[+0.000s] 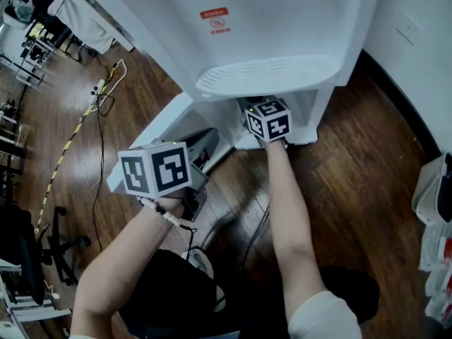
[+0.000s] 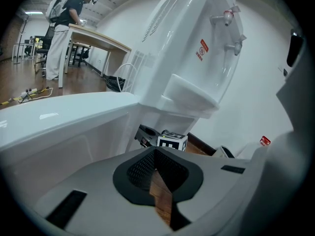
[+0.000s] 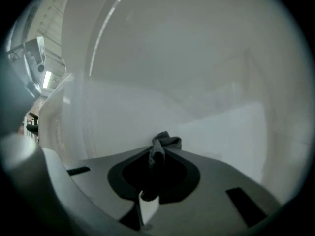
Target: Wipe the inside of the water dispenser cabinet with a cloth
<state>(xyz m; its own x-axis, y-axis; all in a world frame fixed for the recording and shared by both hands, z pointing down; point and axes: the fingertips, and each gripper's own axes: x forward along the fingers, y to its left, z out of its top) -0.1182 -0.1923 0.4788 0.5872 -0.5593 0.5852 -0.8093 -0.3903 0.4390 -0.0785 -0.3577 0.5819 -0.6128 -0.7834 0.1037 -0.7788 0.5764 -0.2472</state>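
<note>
Right gripper (image 3: 157,149): the jaws are closed on a dark grey cloth (image 3: 166,140), and a bunched end of it is seen protruding past the tips. Jaws and cloth are located inside the water dispenser cabinet (image 3: 206,92), whose white inner walls fill the right gripper view; contact between cloth and wall cannot be determined. Left gripper (image 2: 155,147): the jaws are brought together at the tips and nothing is held; only wooden floor (image 2: 160,195) is seen through the gap behind them. In the head view this gripper is held outside the cabinet, near the open door (image 1: 152,136), while the right forearm (image 1: 289,210) is extended beneath the drip tray (image 1: 268,76) of the water dispenser (image 1: 282,20). Cables (image 1: 99,97) are noted on the floor at the left.
</note>
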